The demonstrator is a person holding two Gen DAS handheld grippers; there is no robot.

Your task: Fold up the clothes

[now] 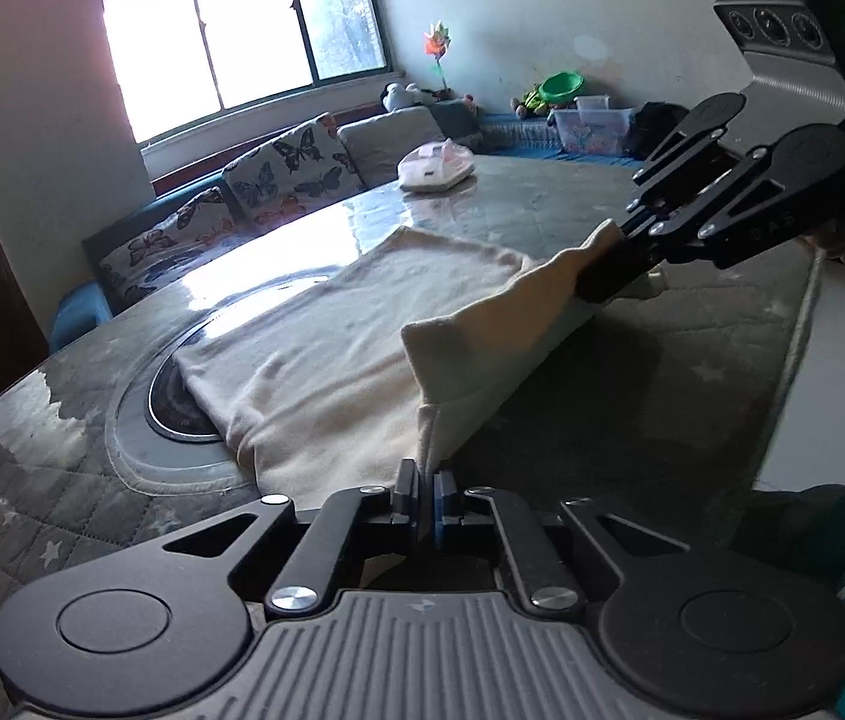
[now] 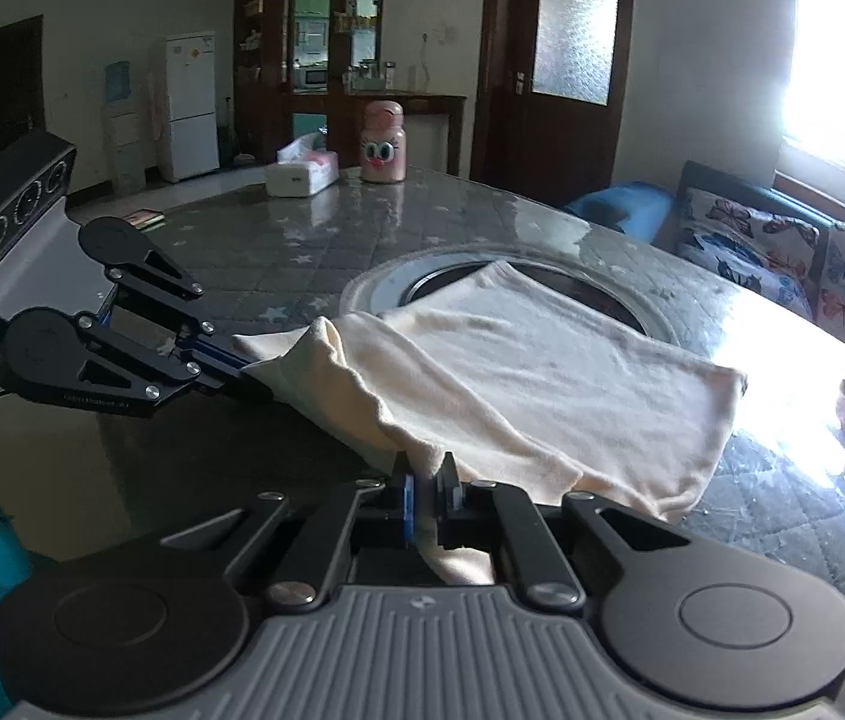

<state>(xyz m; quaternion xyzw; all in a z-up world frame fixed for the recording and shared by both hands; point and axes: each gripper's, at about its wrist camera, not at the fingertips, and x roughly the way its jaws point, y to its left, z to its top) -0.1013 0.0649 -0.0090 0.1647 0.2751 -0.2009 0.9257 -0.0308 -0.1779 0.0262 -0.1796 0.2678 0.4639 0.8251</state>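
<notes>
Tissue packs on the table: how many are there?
2: a white tissue box beside the pink bottle, and a soft pink-white pack at the table's sofa-side edge. None seems hidden.

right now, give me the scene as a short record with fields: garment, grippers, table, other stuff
garment: cream cloth, partly folded, far part flat on the table, near edge lifted
left gripper: jaws shut on a near corner of the cloth
right gripper: jaws shut on the other near corner
table: grey quilted star cover, round inset under the cloth
other items: tissue box, pink bottle
</notes>
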